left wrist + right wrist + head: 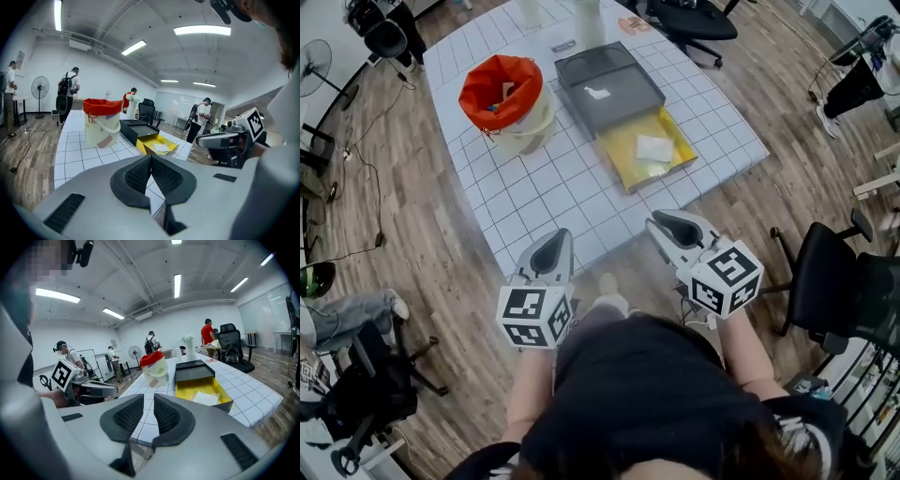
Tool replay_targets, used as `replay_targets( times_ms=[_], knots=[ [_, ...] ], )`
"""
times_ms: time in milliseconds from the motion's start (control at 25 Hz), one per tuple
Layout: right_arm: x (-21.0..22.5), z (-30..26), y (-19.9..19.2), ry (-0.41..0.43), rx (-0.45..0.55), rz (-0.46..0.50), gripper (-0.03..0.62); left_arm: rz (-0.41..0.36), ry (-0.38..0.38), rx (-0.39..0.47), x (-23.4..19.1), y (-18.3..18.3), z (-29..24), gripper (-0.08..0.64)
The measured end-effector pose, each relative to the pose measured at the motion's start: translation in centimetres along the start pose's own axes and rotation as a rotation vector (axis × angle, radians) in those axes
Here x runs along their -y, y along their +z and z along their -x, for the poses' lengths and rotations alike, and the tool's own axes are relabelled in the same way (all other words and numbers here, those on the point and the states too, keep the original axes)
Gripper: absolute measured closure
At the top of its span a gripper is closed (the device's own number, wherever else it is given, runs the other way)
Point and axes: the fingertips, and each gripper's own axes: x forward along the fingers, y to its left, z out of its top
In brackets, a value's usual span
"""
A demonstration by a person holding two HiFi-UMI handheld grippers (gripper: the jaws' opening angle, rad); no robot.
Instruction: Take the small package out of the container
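Note:
A yellow open container (623, 161) lies on the white gridded table (544, 197), and a small white package (654, 148) rests flat inside it. Both also show in the right gripper view: the container (187, 392) and the package (202, 398). Neither gripper reaches the table; they hover over the floor at its near edge, well short of the container. My left gripper (555, 242) has its pads (140, 173) pressed together on nothing. My right gripper (661, 223) is open by a narrow gap (149, 401), also with nothing in it.
A dark grey tray (609, 84) holding a small white piece touches the container's far side. A cream bucket (525, 127) lined with a red bag (499, 89) stands to the left. A black office chair (839, 281) is at my right, and several people stand around the room.

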Motion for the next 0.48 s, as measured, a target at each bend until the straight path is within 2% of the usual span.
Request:
replay_targets(
  times_ms=[280,480],
  knots=[
    [0.8,-3.5,0.3,-0.006,-0.091,0.030,0.457,0.014,-0.003,-0.013,-3.8,0.5,-1.6,0.533],
    [1.6,-4.9,0.2,0.006,-0.151,0.058,0.417,0.067,0.000,-0.011,-5.2,0.6,-2.4,0.532]
  ],
)
